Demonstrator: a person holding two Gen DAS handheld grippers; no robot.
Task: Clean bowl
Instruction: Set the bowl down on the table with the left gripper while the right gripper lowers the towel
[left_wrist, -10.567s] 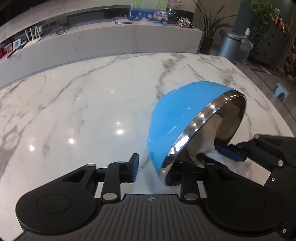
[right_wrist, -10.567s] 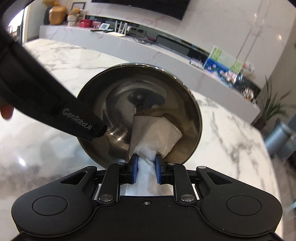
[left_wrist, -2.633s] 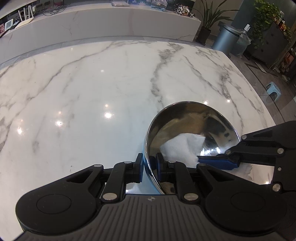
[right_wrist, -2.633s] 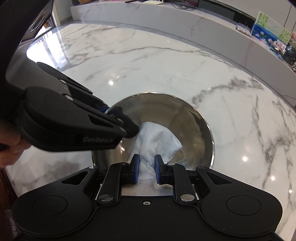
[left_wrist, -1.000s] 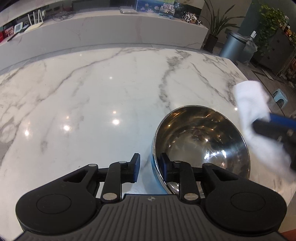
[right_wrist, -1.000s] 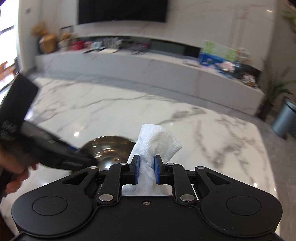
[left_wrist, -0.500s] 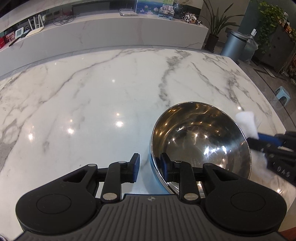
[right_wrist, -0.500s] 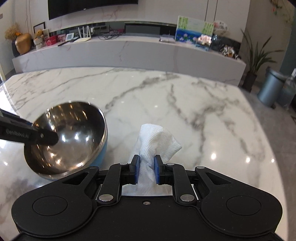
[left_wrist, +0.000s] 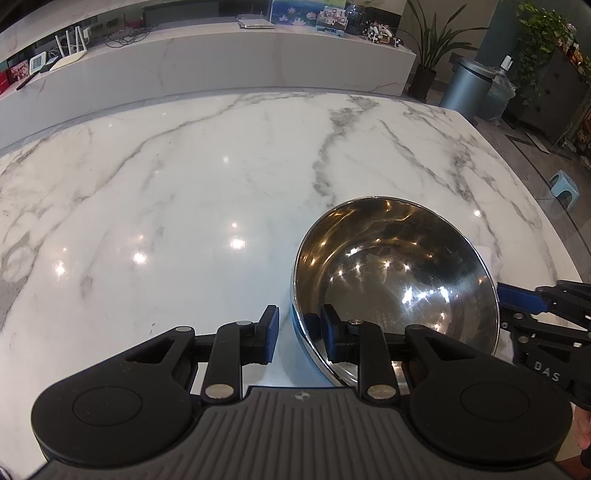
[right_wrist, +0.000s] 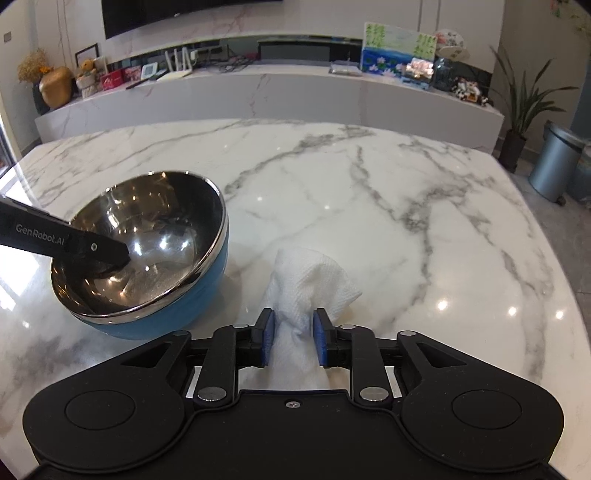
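The bowl (left_wrist: 399, 280) sits on the white marble table (left_wrist: 184, 206), steel inside and blue outside (right_wrist: 159, 317), tipped a little so that its mouth leans toward the left gripper; its inside is bright with reflections; no tissue lies in it. The left gripper (left_wrist: 297, 334) straddles the bowl's near rim, one blue pad (left_wrist: 271, 332) outside the wall with a sliver of table showing between pad and bowl, the other finger (left_wrist: 332, 339) inside the basin against the steel; whether the pads truly pinch the rim cannot be told from the wrist view. In the right wrist view the same gripper shows as a black arm (right_wrist: 62, 240) reaching over the rim from the left edge, its tip down in the basin.

Just beside the bowl, to its right in the right wrist view and apart from it, the crumpled white paper towel (right_wrist: 310, 288) stands on the table between the fingers of the right gripper (right_wrist: 293, 338); the jaws are opening; a gap shows beside each blue pad (right_wrist: 319, 341), so the towel lies between them unpressed. From the left wrist view the right gripper (left_wrist: 532, 314) juts in at the right edge, past the bowl's far side.

Beyond the table runs a long marble counter (right_wrist: 258, 96); a grey bin (right_wrist: 557, 166) stands on the floor at the right.
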